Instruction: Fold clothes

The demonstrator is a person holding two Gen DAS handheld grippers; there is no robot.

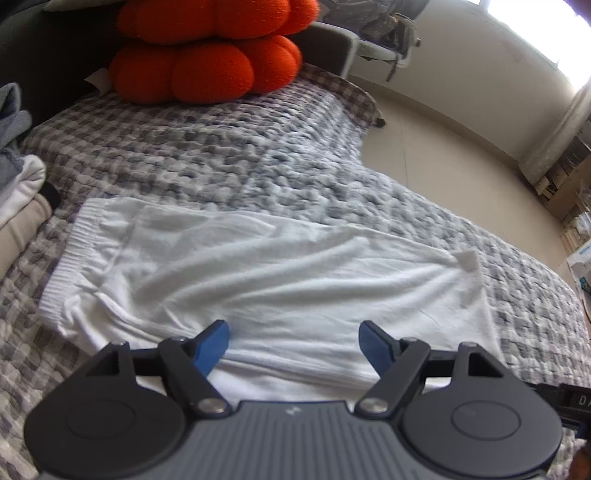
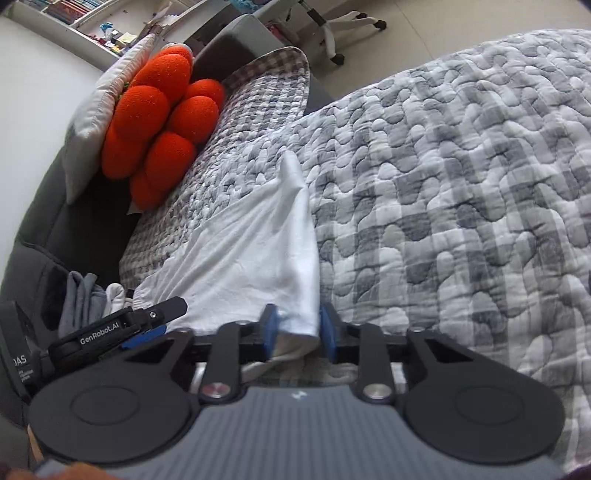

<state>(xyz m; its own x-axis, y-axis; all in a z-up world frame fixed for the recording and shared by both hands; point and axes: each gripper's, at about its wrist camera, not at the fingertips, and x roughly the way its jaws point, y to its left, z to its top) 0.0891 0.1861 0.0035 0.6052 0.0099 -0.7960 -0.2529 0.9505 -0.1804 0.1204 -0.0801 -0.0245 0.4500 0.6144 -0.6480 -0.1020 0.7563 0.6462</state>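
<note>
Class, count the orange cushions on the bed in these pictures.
2: one orange cushion sits on the checked quilt at the bed's head, another stacked on it. More may be hidden.

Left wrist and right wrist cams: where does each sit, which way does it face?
Left wrist: on the left gripper, jaws open, above the white garment, facing across the bed toward the orange cushion.
Right wrist: on the right gripper, fingers around the garment's corner, facing along the checked quilt; the left gripper shows at lower left.
Shared: garment, quilt, cushion.
</note>
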